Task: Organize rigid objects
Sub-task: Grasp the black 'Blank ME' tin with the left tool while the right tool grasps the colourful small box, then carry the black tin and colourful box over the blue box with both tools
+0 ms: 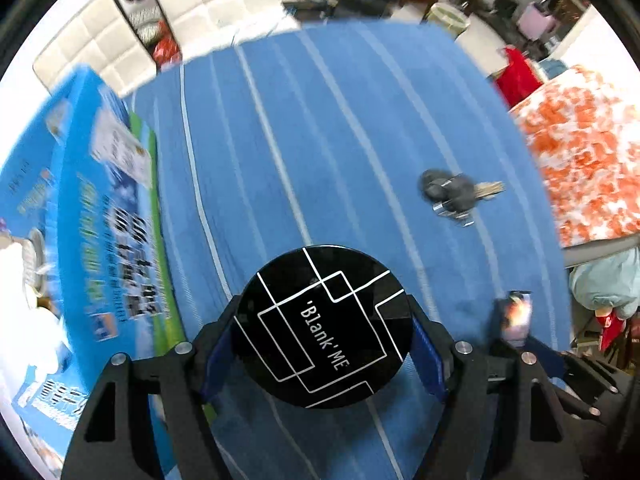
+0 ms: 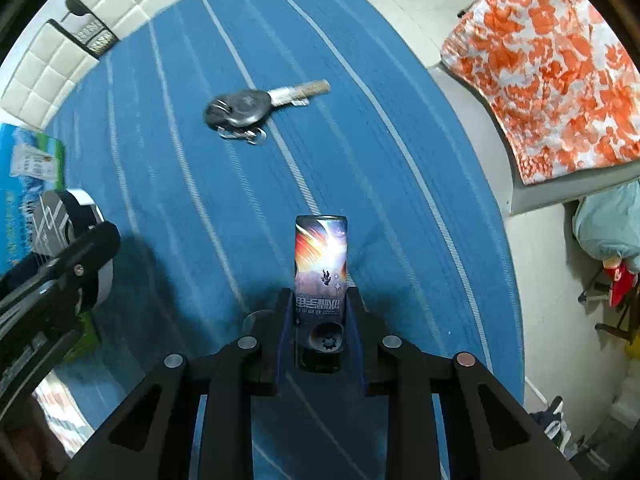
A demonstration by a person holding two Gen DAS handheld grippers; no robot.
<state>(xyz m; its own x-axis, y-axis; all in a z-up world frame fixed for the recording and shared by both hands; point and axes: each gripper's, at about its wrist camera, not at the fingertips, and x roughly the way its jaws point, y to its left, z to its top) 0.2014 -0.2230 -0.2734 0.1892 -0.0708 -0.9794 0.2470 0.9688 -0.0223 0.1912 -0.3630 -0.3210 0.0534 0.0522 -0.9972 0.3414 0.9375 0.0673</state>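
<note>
From the left wrist, the left gripper (image 1: 324,344) clamps a round black tin (image 1: 323,326) marked 'Blank'ME above the blue striped cloth (image 1: 320,120); its lid is on, contents unseen. A blurred key bunch (image 1: 454,194) lies beyond. From the right wrist, the right gripper (image 2: 320,320) grips a slim printed lighter (image 2: 321,258); its base is hidden between the fingers.

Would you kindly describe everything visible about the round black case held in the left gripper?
The round black case is a glossy disc, its flat top printed with white angular lines and the words 'Blank'ME. The right wrist view shows a silvery side wall. The left gripper clamps it by its rim, a blue-padded finger on each side, above the blue striped tablecloth.
</note>
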